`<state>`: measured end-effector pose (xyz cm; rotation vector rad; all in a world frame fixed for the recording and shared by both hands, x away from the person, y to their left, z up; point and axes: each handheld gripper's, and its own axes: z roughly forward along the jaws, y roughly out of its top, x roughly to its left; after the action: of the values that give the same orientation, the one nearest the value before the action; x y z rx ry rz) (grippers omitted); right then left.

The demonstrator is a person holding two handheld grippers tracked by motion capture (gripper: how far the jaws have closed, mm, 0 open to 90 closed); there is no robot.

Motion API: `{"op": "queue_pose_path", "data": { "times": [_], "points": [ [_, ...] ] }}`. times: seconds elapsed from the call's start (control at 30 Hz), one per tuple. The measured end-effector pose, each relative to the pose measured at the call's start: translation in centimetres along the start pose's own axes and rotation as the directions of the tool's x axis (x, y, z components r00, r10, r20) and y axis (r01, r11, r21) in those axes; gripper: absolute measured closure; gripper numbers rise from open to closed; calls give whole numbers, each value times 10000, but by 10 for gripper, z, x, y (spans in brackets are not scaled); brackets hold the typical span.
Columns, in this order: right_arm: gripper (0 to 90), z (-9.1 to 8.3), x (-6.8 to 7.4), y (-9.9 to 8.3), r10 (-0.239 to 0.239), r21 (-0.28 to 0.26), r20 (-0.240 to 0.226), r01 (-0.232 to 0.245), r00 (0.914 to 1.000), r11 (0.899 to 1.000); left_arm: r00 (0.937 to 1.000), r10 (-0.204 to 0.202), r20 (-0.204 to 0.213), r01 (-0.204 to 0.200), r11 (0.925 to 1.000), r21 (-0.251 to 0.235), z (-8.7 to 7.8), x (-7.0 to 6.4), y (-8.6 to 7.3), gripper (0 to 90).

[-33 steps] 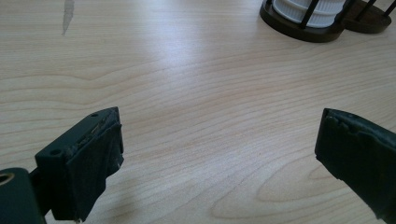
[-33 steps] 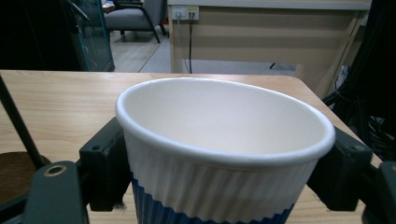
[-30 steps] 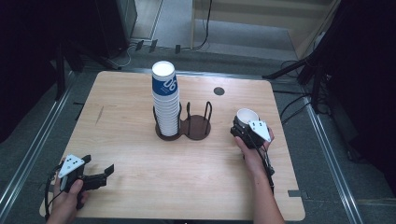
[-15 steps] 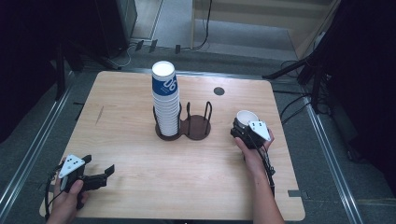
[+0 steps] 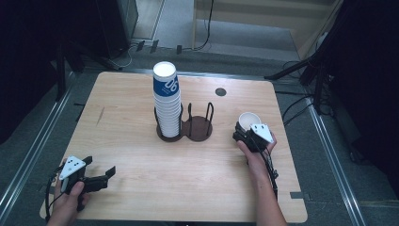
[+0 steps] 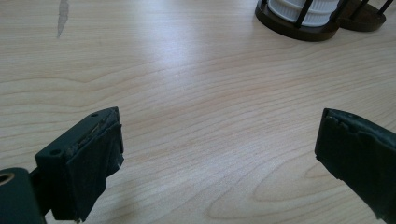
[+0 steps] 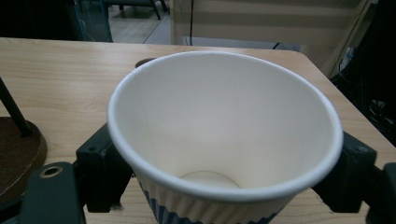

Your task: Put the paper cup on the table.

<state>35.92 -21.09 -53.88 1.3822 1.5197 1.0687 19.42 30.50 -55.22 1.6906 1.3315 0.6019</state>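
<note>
Worktop (image 5: 141, 117): carrying the cup stack (image 5: 167, 101) at centre frame.
Right tool (image 5: 248, 134): clamping a paper cup (image 7: 224, 140), likely for stacking.
Left tool (image 5: 101, 176): idling apart, lower left.

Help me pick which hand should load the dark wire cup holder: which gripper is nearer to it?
Right. The right gripper, clamped on a paper cup, sits just beside the cup holder; the left gripper waits open near the table's front-left corner.

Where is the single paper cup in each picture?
High view: the paper cup stands right of the middle, in the right gripper.
Left gripper view: the cup is not in it.
Right gripper view: the cup sits in the middle, between the jaws.
Shared landmark: the dark cup holder.
</note>
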Motion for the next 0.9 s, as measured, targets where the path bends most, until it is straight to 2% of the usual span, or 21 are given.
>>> {"op": "queue_pose_path", "data": {
  "times": [0.1, 0.13, 0.4, 0.53, 0.6, 0.9],
  "points": [
    [73, -1, -2, 2, 83, 233, -217, -78, 9997, 9997, 10000, -3, 5, 4, 10000, -15, 0, 0, 0, 17],
    [8, -1, -3, 4, 169, 432, -519, -146, 9985, 9990, 10000, -5, -18, 5, 10000, 11, 0, 0, 0, 17],
    [0, -9, -6, 11, 188, 280, -629, -171, 9978, 9995, 10000, 6, 5, -6, 10000, 51, 0, 0, 0, 17],
    [0, -14, -7, 14, 127, 254, -432, -116, 9990, 9996, 10000, 31, 13, -31, 10000, 62, 0, 0, 0, 17],
    [0, -17, -7, 16, 211, 210, -485, -201, 9986, 9996, 10000, 27, -1, -27, 10000, 67, 0, 0, 0, 17],
    [0, -36, -9, 21, 145, -144, -610, -154, 9980, 9998, 9999, 94, -38, -93, 9999, 127, 1, -1, 1, 17]
  ]
}}
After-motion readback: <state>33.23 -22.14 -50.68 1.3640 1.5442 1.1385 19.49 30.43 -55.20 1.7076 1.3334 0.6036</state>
